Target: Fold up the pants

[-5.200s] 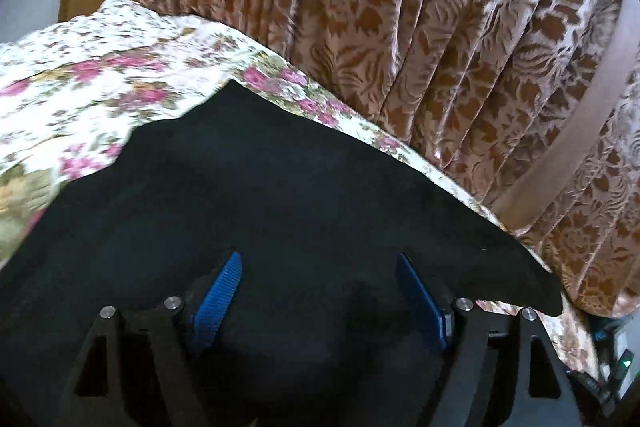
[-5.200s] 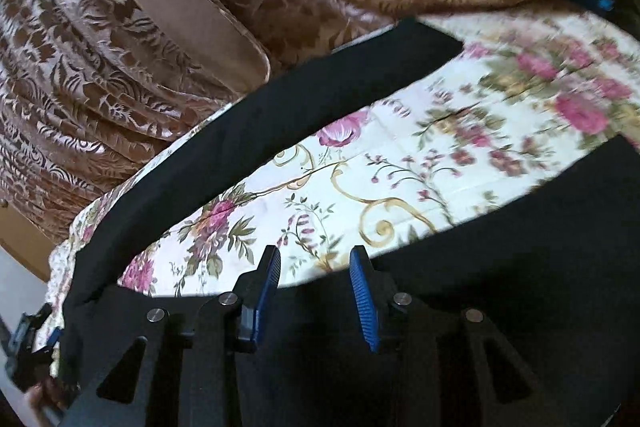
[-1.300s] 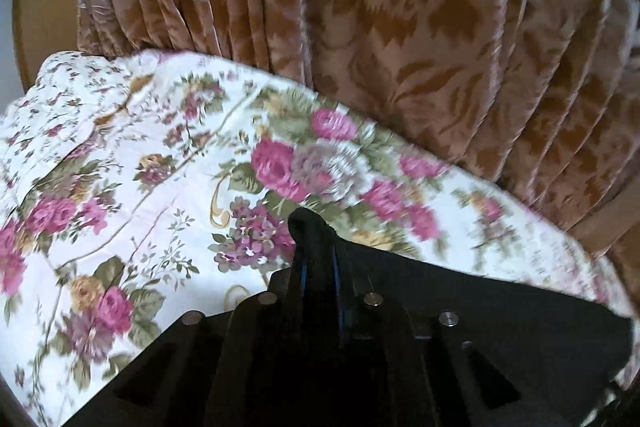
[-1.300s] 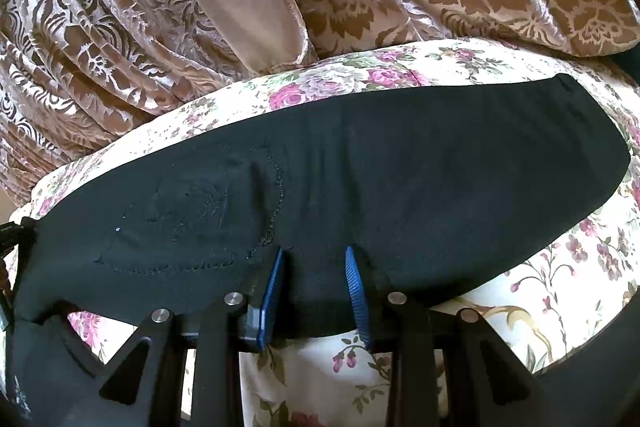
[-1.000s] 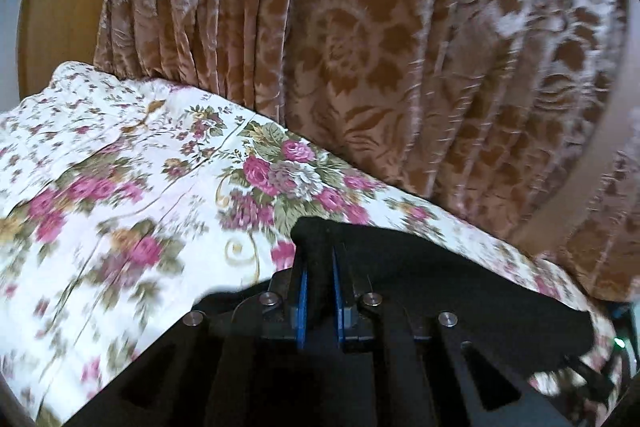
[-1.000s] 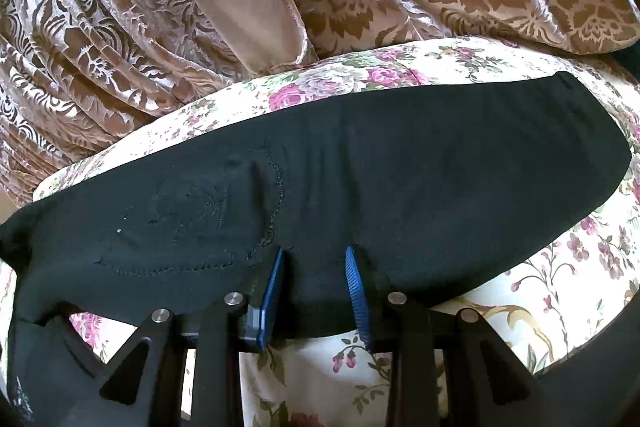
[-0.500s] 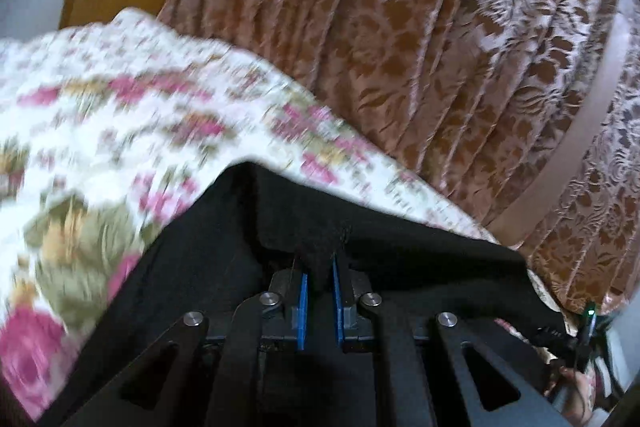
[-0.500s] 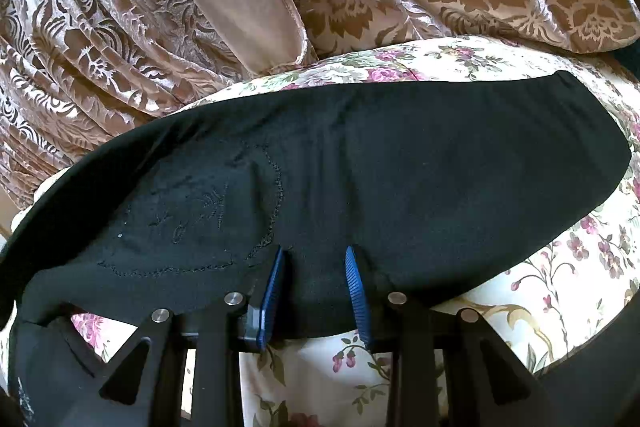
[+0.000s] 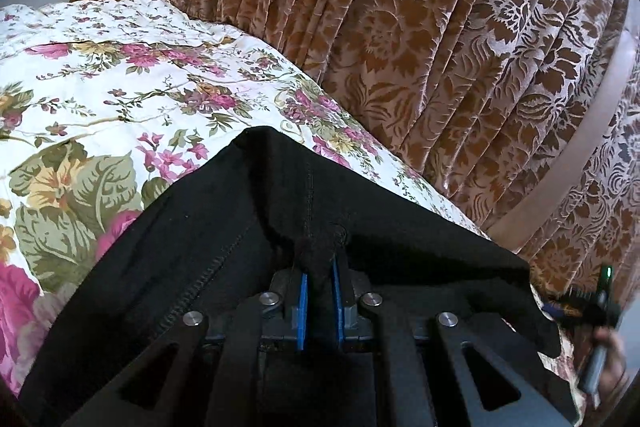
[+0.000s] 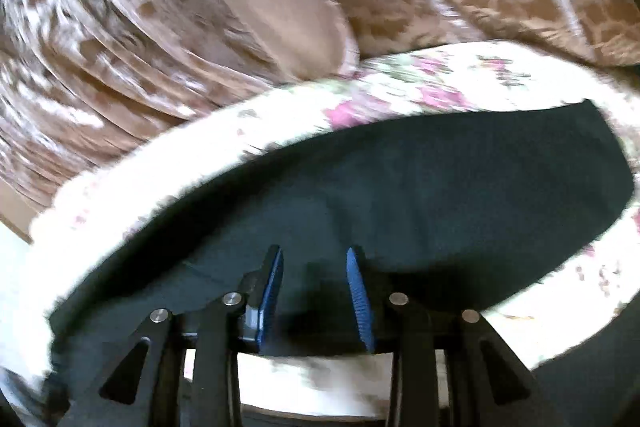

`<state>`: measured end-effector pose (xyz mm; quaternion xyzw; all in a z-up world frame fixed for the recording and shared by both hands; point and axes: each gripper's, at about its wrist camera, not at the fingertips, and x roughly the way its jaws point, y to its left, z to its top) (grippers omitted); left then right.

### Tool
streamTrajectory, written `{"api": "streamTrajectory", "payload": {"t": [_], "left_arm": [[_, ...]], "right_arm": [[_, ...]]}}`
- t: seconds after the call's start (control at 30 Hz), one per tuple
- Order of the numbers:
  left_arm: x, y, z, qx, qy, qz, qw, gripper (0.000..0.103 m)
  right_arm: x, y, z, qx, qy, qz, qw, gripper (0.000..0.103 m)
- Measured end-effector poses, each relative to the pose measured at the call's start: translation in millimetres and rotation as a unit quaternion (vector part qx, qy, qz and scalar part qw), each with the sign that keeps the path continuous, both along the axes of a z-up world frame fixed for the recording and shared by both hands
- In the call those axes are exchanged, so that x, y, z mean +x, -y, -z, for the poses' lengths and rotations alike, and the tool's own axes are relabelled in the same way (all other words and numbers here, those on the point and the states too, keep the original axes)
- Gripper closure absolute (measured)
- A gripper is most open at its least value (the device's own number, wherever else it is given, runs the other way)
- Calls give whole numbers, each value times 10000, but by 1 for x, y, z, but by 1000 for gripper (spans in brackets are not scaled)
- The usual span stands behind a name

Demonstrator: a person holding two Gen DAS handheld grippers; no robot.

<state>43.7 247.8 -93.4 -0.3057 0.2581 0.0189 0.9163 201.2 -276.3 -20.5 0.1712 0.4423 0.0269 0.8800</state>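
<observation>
Left wrist view: left gripper (image 9: 319,281) at bottom centre is clenched on a bunched bit of the black pants (image 9: 248,227), prob. to carry that layer across the floral bedspread (image 9: 120,99); right wrist view, blurred: right gripper (image 10: 315,283), fingers apart w/ nothing between, sits over pants spread mid-frame.

Matt black cloth pants (image 9: 360,219) with stitched seams lie on a soft floral-print cotton bedspread (image 9: 120,87). Behind hangs a brown velvety damask curtain (image 9: 440,47). Gripper pads (image 10: 358,291) look like ribbed blue plastic.
</observation>
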Motion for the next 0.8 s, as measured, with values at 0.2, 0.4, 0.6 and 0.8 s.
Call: {"api": "streamTrajectory", "payload": {"t": [0.2,0.4,0.6,0.8], "left_arm": [[-1,-2,2,-80,30,19,10000,92],[-3,-4,3,-197,78,48,9998,92],[-3,-6,5,-309,122,79,9994,92],[-14,-27,-7,-910,500,-94,9945,92]], "right_arm": [[60,-41,-10,995,-740,-23,9923,46],[90,-57,6,1384,-1184,625,9813,46],[86,-47,41,1776,-1478,933,9685,87],[55,-32,25,2469,-1144,675,9599,91]]}}
